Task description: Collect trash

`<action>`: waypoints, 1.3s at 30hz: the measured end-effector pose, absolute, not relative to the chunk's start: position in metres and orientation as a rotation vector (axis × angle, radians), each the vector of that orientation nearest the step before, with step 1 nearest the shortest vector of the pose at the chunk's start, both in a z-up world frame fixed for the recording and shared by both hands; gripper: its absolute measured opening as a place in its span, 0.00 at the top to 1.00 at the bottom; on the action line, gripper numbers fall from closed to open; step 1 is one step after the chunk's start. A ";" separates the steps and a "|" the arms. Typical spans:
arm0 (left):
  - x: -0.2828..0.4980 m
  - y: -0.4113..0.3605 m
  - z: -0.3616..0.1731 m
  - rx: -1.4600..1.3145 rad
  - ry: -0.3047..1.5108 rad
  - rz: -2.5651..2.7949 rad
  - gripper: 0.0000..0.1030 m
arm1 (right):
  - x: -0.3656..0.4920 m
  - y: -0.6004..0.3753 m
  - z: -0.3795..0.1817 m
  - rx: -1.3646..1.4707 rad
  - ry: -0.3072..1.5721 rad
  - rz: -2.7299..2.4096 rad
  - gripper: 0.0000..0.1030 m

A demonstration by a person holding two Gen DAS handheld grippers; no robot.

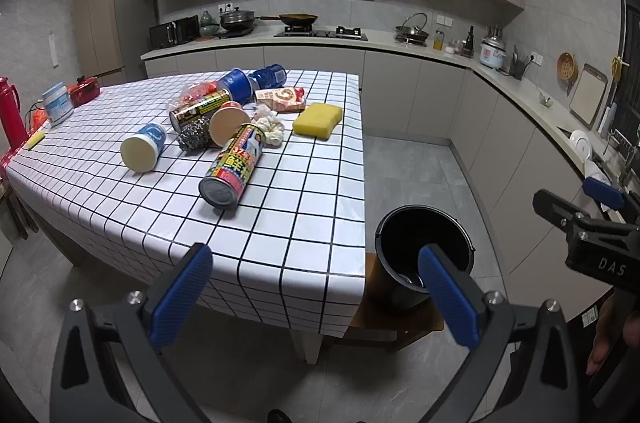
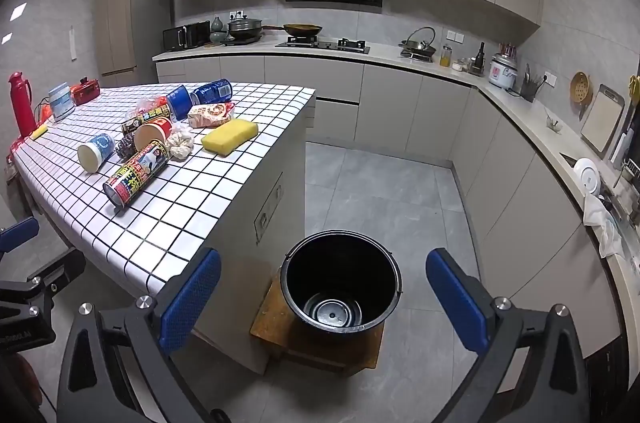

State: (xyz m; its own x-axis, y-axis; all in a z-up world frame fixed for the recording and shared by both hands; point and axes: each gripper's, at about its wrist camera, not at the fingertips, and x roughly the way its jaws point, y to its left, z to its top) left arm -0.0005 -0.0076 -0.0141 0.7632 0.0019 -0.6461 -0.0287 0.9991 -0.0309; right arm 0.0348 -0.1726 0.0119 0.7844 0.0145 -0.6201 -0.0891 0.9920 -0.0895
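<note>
Left gripper [image 1: 316, 291] spread wide, empty; right gripper [image 2: 324, 295] likewise, poised over black bucket [image 2: 340, 279]. Trash pile mid-table: printed can [image 1: 232, 167], paper cups [image 1: 144, 147], steel scourer [image 1: 194, 135], snack bag [image 1: 280, 98], yellow sponge [image 1: 318, 119]. Bucket raised on wooden stool [image 2: 276, 319] beside checkered table [image 1: 280, 223], probably for short drops. Bucket partly masked by left finger; labels unreadable; far items blurred.

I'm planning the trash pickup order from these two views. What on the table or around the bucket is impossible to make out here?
- Bucket: left wrist view, the left claw finger covers part of its bottom.
- Wooden stool: both views, the bucket hides most of it.
- Steel scourer: right wrist view, mostly behind the cups.
- Tall can: label text too small in both views.
- Orange item: left wrist view, mostly hidden behind the table's far edge.
</note>
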 end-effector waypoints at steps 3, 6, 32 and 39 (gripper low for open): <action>0.000 -0.006 -0.013 -0.040 0.704 0.016 0.00 | 0.034 -0.173 0.012 -0.118 0.667 0.057 0.00; 0.000 -0.006 -0.013 -0.040 0.705 0.015 0.00 | 0.035 -0.173 0.012 -0.116 0.667 0.056 0.00; -0.003 -0.005 -0.014 -0.044 0.708 0.013 0.00 | 0.034 -0.173 0.012 -0.115 0.669 0.057 0.00; -0.005 -0.009 -0.016 -0.043 0.712 0.011 0.00 | 0.033 -0.173 0.011 -0.115 0.670 0.056 0.00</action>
